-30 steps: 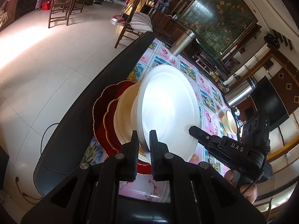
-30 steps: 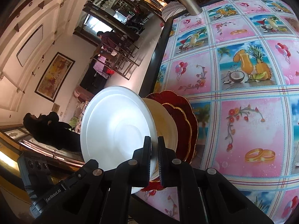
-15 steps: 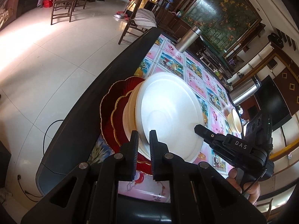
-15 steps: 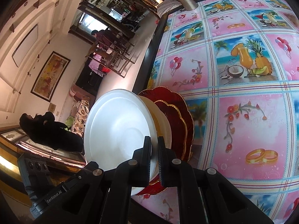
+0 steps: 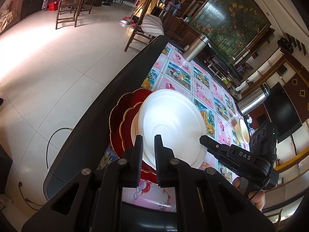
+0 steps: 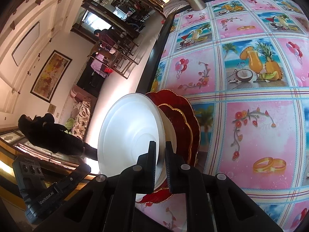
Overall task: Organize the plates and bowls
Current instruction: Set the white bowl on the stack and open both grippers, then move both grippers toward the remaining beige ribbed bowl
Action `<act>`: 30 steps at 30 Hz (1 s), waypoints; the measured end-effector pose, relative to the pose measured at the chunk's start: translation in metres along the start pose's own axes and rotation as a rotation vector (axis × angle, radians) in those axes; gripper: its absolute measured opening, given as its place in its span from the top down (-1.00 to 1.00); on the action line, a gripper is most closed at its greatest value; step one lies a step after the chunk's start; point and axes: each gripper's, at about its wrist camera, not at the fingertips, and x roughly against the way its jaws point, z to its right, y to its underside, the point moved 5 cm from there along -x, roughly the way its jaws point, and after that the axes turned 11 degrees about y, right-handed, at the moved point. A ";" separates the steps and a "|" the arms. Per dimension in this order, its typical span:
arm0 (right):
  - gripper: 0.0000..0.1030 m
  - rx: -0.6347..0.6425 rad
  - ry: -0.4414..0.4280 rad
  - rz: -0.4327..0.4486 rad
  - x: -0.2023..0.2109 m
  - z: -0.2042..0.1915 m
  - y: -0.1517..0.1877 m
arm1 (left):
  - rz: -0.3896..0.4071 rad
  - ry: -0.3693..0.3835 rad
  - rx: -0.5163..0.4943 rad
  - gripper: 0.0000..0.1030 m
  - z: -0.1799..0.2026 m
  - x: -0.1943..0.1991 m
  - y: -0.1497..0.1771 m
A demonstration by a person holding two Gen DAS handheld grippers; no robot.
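- Table (image 5: 81, 145) with a pink picture cloth (image 6: 251, 135); dish stack sits near its dark edge, close to the corner.
- Stack, bottom up: big red plate (image 5: 119, 116) with gold scalloped rim, smaller red plate (image 6: 177, 119), cream dish (image 5: 135, 127), white plate (image 5: 173, 123) on top.
- White plate looks nearly seated on the stack, maybe a bit tilted; hard to tell.
- Left gripper (image 5: 148, 145): fingers pinched on the near rim of the white plate.
- Right gripper (image 6: 159, 150): jaws opening, white plate rim between them; a thin gap seems to show at the pads, so likely letting go.
- Small cream bowl (image 5: 242, 130) stands well apart, by a steel flask (image 5: 253, 100); probably not yet sorted.
- Handling guess: glazed ceramic, stiff, fairly heavy, slick, chips easily. Grip at the rim, opposite sides, one gripper each; a single-rim pinch would let it pivot and slide.
- Risk: stack is close to the table edge, a nudge could push it off.
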 end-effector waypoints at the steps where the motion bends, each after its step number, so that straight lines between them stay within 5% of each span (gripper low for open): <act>1: 0.58 -0.002 -0.004 0.001 0.002 0.000 0.000 | 0.000 0.003 -0.005 0.84 0.001 0.000 0.000; 4: 0.37 -0.008 0.001 0.037 0.012 0.005 -0.004 | -0.005 0.009 -0.022 0.84 0.009 -0.001 -0.001; 17: 0.35 -0.096 -0.006 0.086 0.042 0.054 -0.017 | -0.113 0.058 -0.161 0.84 0.074 -0.037 0.021; 30: 0.35 -0.271 0.041 0.183 0.098 0.173 -0.033 | -0.394 0.124 -0.340 0.79 0.181 -0.141 0.082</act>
